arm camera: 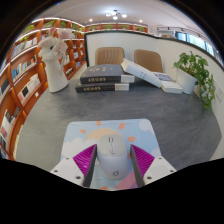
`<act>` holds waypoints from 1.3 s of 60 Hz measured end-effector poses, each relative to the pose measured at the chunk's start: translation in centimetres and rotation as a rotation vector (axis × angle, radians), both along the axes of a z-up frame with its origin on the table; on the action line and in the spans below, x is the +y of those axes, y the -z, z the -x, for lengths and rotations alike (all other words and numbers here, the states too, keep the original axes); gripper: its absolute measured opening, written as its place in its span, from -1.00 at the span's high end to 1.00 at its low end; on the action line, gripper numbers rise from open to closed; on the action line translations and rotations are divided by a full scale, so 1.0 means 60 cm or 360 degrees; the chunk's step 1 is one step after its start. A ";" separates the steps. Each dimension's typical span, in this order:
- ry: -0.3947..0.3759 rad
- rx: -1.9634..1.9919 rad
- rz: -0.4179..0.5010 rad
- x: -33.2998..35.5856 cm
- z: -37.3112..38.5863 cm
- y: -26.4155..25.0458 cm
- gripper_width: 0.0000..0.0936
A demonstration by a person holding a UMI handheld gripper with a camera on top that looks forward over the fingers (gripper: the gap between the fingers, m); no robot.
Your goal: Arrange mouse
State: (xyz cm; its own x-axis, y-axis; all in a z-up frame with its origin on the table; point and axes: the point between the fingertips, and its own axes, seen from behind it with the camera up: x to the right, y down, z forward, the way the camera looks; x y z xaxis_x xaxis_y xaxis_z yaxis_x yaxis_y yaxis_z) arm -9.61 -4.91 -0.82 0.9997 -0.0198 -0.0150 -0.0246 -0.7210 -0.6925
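A white computer mouse (112, 160) sits between my gripper's two fingers, its buttons and scroll wheel pointing away from me. The magenta pads (86, 160) press against both of its sides, so my gripper (112, 152) is shut on it. Under and just ahead of the mouse lies a pale mouse mat (110, 130) with pastel blotches, flat on the grey table (50, 120). I cannot tell whether the mouse rests on the mat or is lifted off it.
Beyond the mat, a stack of dark books (105, 78) and some leaning books (152, 74) lie on the table. A potted plant (195, 70) stands beyond the fingers to the right. A white figure (52, 62) and bookshelves (20, 85) are to the left, with two chairs (128, 57) behind.
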 end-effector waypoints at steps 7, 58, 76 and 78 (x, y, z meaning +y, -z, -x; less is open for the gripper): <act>0.0050 -0.0043 -0.0096 0.005 -0.028 -0.064 -0.82; -0.0074 0.0020 -0.0351 -0.278 -0.221 -0.396 -0.77; -0.0044 0.0022 -0.0354 -0.316 -0.245 -0.385 -0.77; -0.0047 0.0020 -0.0351 -0.318 -0.246 -0.384 -0.77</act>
State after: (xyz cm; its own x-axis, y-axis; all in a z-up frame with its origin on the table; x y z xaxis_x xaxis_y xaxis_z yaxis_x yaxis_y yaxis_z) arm 5.17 -23.97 22.21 0.9995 0.0146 -0.0284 -0.0157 -0.5524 -0.8334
